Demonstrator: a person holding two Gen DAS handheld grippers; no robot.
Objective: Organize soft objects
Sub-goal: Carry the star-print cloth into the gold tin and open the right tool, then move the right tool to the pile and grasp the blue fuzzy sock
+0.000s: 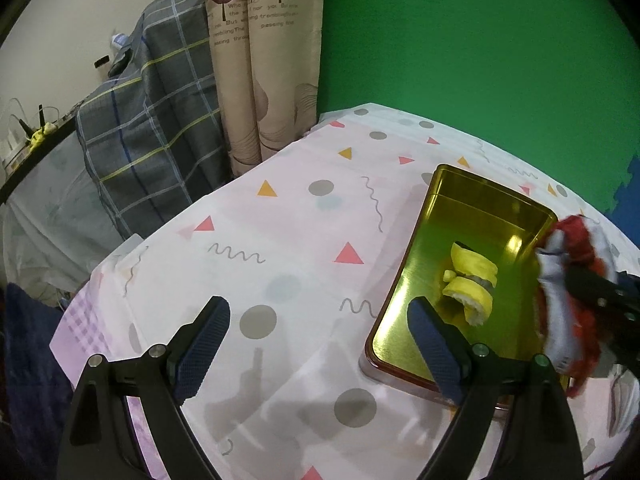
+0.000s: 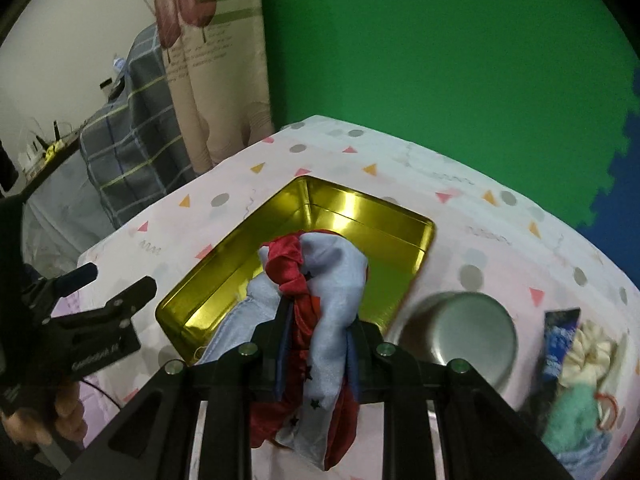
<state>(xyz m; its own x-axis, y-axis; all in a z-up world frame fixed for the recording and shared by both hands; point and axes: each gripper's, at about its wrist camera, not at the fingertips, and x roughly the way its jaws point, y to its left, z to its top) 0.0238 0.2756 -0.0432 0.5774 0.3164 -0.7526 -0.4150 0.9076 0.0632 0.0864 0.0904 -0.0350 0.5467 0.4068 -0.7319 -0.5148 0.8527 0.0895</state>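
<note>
Red-and-pale-blue scrunchie (image 2: 316, 300) pinched tight between the narrow jaws of the right gripper (image 2: 316, 344), bunched fabric rising above the fingertips at frame centre in the right wrist view and trailing down past them toward the bottom edge. Small dark stars dotted on the cloth. Hung directly over the near part of the gold tin (image 2: 360, 216), open and shiny inside. Same scrunchie (image 1: 560, 292) seen at the right edge of the left wrist view, blurred, over the tin's right rim, with the right gripper (image 1: 600, 296) entering from the right.

Inside the gold tin (image 1: 472, 200), near its middle in the left wrist view, lay a yellow scrunchie (image 1: 472, 284), folded on itself with a paler end showing.

Left gripper (image 1: 316, 344) spread wide, nothing between its blue-padded fingers (image 1: 204, 344), hovering over the patterned tablecloth (image 1: 280, 240) at lower centre, its right finger overlapping the tin's near-left corner in the frame. Left gripper (image 2: 116, 296) also visible at the left edge of the right wrist view, held by a hand (image 2: 44, 420) at lower left.

At lower right of the right wrist view: a grey metal cup (image 2: 468, 332) just beside the tin, then a dark blue packet (image 2: 560, 344), a cream scrunchie (image 2: 592, 356) and a mint-green scrunchie (image 2: 576, 420) clustered together.

Green backdrop (image 1: 480, 40) behind the table; curtain (image 1: 264, 60) and plaid cloth (image 1: 160, 120) at upper left.
</note>
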